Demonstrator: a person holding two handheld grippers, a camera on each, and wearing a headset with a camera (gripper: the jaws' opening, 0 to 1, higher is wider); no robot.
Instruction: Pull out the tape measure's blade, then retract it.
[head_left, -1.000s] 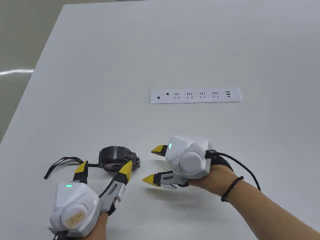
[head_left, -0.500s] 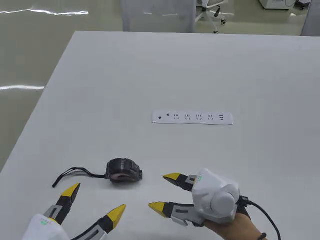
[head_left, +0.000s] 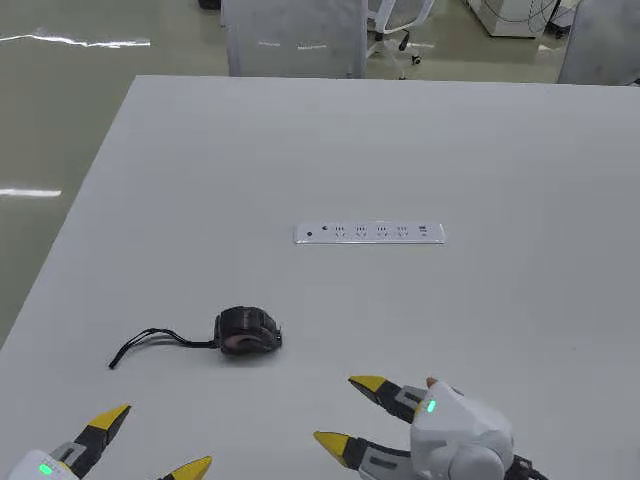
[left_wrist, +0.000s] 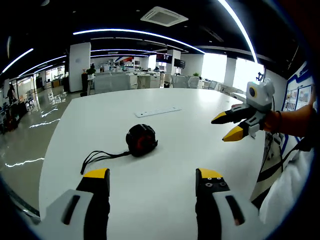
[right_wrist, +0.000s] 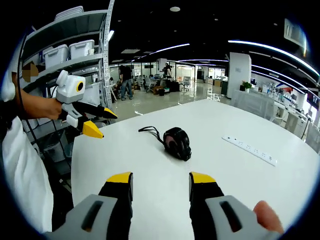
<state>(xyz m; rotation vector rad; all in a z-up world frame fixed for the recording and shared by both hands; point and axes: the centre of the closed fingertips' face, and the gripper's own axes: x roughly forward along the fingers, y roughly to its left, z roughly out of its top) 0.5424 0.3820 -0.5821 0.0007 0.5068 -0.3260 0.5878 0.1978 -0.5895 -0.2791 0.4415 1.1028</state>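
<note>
White counter (head_left: 450, 150) is seen carrying a black round tape measure (head_left: 246, 331); metal shelving (right_wrist: 85, 19) is shown upper left in the right gripper view. Left tongs (head_left: 152, 440) and right tongs (head_left: 345, 410) are held low, jaws apart.

White desk (head_left: 520, 150) under the lights, and towards its middle lies a white power strip (head_left: 369, 233), flat, its long side running parallel with the far edge, well in from every edge. Past that far edge, a grey panel (head_left: 290, 45) and an office chair (head_left: 395, 20) stand on the shiny floor (head_left: 60, 110). Over in the right gripper view, a metal shelf rack (right_wrist: 106, 60) carries pale storage boxes (right_wrist: 82, 48), and people (right_wrist: 123, 80) stand far off down the hall.
</note>
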